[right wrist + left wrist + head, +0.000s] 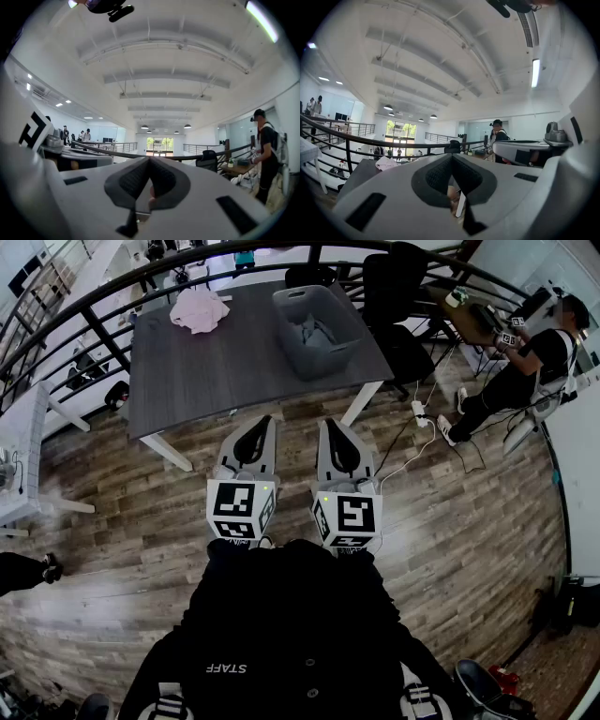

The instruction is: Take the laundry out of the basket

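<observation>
A grey laundry basket (317,331) stands on the right part of the dark table (206,371), with a grey-blue garment (314,331) lying inside it. A pale pink cloth (199,310) lies on the table's far left. Both grippers are held side by side over the wooden floor, short of the table's near edge and pointing toward it. My left gripper (265,420) is shut with nothing in it, and so is my right gripper (324,424). In the two gripper views the jaws (451,155) (149,159) meet, tilted up toward the ceiling; the pink cloth (386,163) shows small.
A curved black railing (112,282) runs behind the table. Black chairs (394,287) stand at its far right. A person (534,362) bends at a desk to the right, with a power strip (419,412) and cables on the floor nearby. A white table (19,456) is at the left.
</observation>
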`<state>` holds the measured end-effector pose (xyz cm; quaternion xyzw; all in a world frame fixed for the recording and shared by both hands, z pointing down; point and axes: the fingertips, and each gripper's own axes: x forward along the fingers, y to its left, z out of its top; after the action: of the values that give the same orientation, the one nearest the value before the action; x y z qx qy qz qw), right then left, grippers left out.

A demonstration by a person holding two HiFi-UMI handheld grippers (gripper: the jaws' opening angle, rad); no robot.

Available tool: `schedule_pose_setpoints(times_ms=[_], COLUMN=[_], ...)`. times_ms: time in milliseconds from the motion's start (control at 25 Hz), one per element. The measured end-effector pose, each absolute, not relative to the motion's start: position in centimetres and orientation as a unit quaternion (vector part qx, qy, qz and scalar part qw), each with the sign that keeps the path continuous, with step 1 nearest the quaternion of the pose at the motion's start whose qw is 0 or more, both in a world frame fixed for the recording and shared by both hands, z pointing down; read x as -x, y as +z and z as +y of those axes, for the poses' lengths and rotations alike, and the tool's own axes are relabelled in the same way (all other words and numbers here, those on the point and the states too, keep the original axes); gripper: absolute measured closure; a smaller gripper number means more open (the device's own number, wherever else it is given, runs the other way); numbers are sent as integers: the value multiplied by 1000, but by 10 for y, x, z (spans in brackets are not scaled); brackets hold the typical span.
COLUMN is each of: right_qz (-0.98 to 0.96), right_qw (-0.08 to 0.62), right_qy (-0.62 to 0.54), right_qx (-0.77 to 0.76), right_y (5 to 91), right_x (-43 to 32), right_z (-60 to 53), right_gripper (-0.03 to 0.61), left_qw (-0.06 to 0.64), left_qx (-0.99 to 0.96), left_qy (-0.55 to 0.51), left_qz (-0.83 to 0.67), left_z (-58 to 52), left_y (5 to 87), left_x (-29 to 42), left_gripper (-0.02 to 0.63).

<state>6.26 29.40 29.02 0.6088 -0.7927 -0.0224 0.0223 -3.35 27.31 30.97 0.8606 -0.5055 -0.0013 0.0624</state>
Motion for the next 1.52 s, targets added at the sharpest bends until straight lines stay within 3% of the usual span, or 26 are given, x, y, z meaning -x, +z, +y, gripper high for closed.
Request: schedule_pose_setpoints(times_ms=[360, 1520], right_qz=[-793, -770], right_qw=[-13, 45], right_qy=[-17, 30], right_qx=[-609, -636], right_y=[286, 351], right_x=[-58, -30], right_z=[298, 264], right_gripper=[565, 565], left_qw=[63, 108], left_qx=[-861, -858], left_qy=[-5, 30], left_qz=[-505, -501], left_z=[273, 240], left_y=[313, 388], left_x=[41, 91], left_gripper=[612, 612])
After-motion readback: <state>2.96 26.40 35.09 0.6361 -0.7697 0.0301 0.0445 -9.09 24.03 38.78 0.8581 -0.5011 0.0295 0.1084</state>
